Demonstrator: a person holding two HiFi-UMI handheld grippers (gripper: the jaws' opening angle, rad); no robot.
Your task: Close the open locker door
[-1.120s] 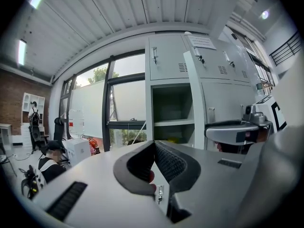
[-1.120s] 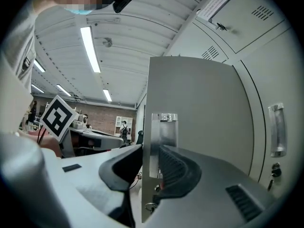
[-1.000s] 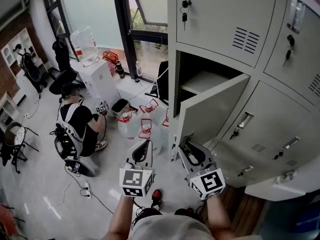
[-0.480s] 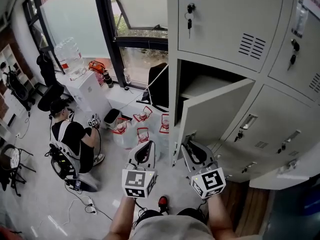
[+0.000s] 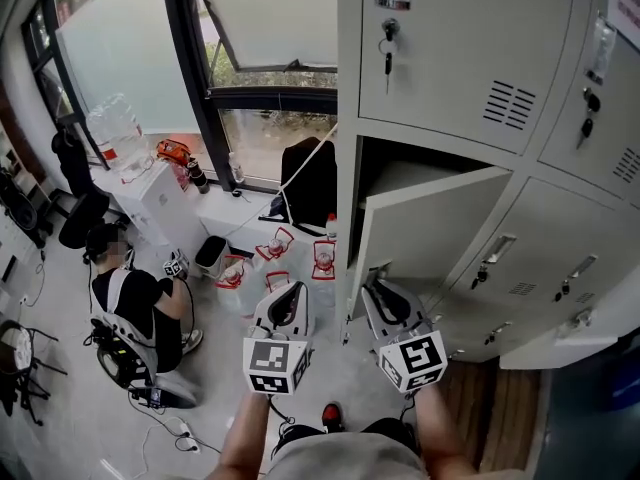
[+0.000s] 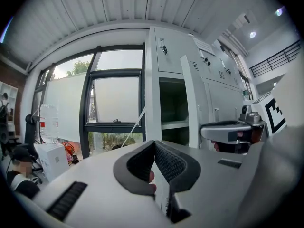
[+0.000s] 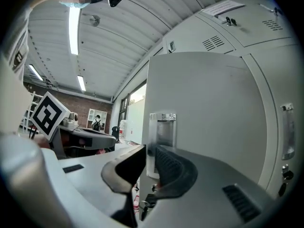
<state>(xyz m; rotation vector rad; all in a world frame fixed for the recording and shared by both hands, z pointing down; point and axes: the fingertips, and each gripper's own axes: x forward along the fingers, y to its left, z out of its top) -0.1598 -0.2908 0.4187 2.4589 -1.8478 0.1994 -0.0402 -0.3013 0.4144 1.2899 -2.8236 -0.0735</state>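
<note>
The open grey locker door (image 5: 430, 230) swings out from the dark compartment (image 5: 400, 173) in the middle row. My right gripper (image 5: 372, 280) reaches up at the door's free edge. In the right gripper view the door (image 7: 209, 108) fills the picture, and its latch strip (image 7: 163, 127) stands in the narrow gap of my right gripper (image 7: 148, 161), whose jaws are closing around it. My left gripper (image 5: 290, 290) hovers left of the door, away from it, shut with nothing held. In the left gripper view, past my left gripper (image 6: 153, 148), the door (image 6: 190, 103) shows edge-on.
Closed lockers with keys (image 5: 387, 43) surround the open one. A person (image 5: 135, 298) sits on the floor at the left near a white cabinet (image 5: 165, 203). Water jugs (image 5: 275, 253) stand below the window. Cables (image 5: 170, 423) lie on the floor.
The head view has swung: the window and the seated person have slid lower and to the left. Both grippers stay under the door's free edge. The door stands about as far open.
</note>
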